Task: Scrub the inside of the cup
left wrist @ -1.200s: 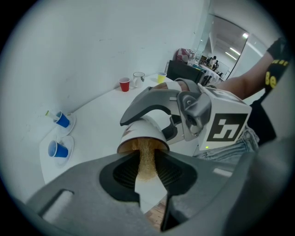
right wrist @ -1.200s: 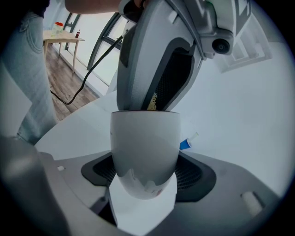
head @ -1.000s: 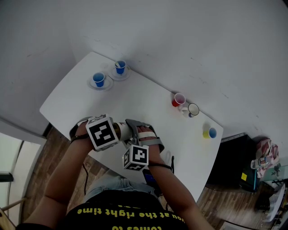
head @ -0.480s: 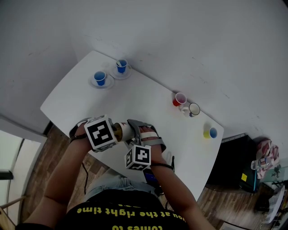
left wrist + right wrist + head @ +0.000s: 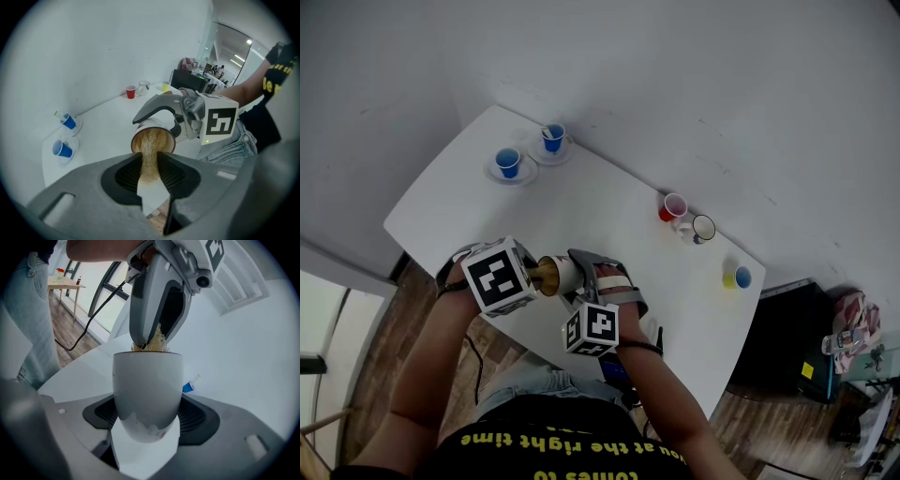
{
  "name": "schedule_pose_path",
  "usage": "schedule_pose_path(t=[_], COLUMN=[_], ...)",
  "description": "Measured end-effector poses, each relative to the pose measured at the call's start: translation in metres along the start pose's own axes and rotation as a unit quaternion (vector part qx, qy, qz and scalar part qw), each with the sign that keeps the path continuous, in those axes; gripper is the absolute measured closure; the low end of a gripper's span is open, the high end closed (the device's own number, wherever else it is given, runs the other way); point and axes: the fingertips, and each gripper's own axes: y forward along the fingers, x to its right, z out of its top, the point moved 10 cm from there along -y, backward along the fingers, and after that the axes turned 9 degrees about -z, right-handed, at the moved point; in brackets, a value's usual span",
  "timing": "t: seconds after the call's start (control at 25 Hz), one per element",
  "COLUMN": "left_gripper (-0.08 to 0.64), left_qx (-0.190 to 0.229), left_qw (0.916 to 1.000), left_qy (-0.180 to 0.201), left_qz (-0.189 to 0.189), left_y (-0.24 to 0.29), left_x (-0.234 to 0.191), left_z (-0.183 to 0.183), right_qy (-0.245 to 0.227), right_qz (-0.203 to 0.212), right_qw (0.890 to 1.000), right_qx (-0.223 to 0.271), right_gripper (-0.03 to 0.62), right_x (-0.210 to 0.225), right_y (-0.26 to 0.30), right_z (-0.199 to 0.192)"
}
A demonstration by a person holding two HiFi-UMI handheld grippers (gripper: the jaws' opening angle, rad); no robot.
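Two claws here, both busy. The right claw is clamped on the one white cup, a pad pressed against each side low on its round body, so the cup sits right between its jaws, held over the near edge of the white table. The cup is tipped so its mouth faces the left claw. That one is pinching a tan, fibrous scrubber with its jaws squeezed narrow around it, and the far end of the scrubber sits inside the cup's mouth (it pretty much fills the opening).

Count of everything else on the table, well away from both claws:
- two small blue cups, one and the other, each on its own saucer, far ahead and off to the left of the left claw. The farther one has something thin sticking out of it, can't tell what.
- one red cup, far beyond the held cup
- one white mug with a dark rim, just beside the red one
- one yellow cup, apart from the mug, toward the table's right end
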Motion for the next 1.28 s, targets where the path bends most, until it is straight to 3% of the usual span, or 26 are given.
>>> schedule_pose_path(t=[0.28,0.64,1.04,1.28], left_gripper=[0.462,0.462,0.461,0.462], left_qx=[0.013,-0.007,-0.007,0.01], left_qw=[0.9998,0.9997,0.9998,0.9998], left_qy=[-0.006,0.013,0.015,-0.006], left_qz=[-0.01,-0.017,0.013,-0.017], left_y=[0.004,0.003,-0.008,0.001], left_x=[-0.001,0.015,0.003,0.002], left_z=[-0.003,-0.004,-0.005,-0.014], right_qy=[-0.004,0.01,0.015,0.014], right_qz=[-0.008,-0.006,-0.009,-0.009], right_qw=[1.0,1.0,1.0,1.0], right_qx=[-0.001,-0.004,0.008,0.006], right_gripper=[0.21,0.21,0.21,0.21], right_x=[0.001,0.001,-0.002,-0.004], right_y=[-0.004,-0.003,-0.008,-0.01], right_z=[-0.004,-0.006,0.001,0.0])
